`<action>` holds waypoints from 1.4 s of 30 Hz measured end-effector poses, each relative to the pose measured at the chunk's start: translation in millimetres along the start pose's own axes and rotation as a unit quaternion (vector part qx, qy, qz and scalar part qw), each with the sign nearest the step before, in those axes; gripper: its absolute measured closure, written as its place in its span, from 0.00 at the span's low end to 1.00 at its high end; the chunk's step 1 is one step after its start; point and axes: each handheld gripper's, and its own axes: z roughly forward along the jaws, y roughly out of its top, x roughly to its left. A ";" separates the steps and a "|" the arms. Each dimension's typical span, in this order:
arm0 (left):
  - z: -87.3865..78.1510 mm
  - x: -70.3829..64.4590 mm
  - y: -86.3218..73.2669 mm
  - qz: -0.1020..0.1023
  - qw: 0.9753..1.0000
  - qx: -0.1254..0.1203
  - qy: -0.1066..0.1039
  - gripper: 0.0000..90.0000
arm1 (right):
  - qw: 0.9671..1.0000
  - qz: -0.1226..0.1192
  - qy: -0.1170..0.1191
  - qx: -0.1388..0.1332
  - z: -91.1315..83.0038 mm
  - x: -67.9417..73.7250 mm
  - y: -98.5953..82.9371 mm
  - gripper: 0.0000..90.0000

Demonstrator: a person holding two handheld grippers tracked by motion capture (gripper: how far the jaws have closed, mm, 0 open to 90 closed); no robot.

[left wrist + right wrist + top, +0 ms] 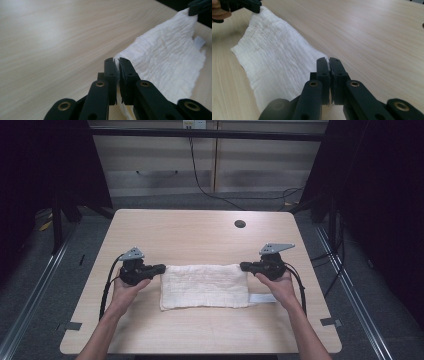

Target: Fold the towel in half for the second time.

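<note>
**Ann:** Towel [202, 286] front and centre, folks: a white, crinkly cloth folded into a wide rectangle, lying across the middle of the pale wooden table [200, 232], nearer the person's edge than the far one.

**Bo:** Start at the left, Ann. What has the left gripper [159, 268] got?

**Ann:** It sits at the towel's far left corner, jaws pressed nearly together with a sliver of white fabric caught between them. In the left gripper view the cloth [165, 55] rises from that pinch in a rumpled ridge, its surface full of fine wavy creases.

**Bo:** And the middle?

**Ann:** Mostly flat from above, edges a little uneven, the near edge resting on the wood. A small white tab [262, 298] sticks out low on the right side.

**Bo:** Over to the right, then.

**Ann:** The right gripper [243, 266] mirrors it at the far right corner, jaws narrowed onto the cloth edge. From its own view the towel [274, 60] stretches away to the other gripper, gathered there at the top.

**Bo:** A dark round hole [240, 224] marks the table beyond.
</note>
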 end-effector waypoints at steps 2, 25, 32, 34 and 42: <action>2.8 1.8 -2.3 -0.007 1.000 0.005 0.002 0.95 | 1.000 -0.001 0.004 -0.002 1.8 3.0 -4.2 0.97; 10.4 3.1 -11.2 -0.040 0.998 0.009 0.038 0.95 | 0.993 -0.036 0.113 0.002 -8.7 78.6 -36.4 0.97; 11.9 3.7 -11.8 -0.045 0.998 0.008 0.043 0.96 | 0.986 -0.044 0.157 0.042 2.6 103.7 -51.7 0.97; 11.8 3.3 -11.6 -0.042 0.998 0.006 0.046 0.96 | 0.983 -0.042 0.170 0.055 6.9 108.8 -56.4 0.97; 12.4 0.8 -11.0 -0.039 0.998 0.003 0.044 0.96 | 0.977 -0.041 0.197 0.068 4.5 115.2 -59.4 0.97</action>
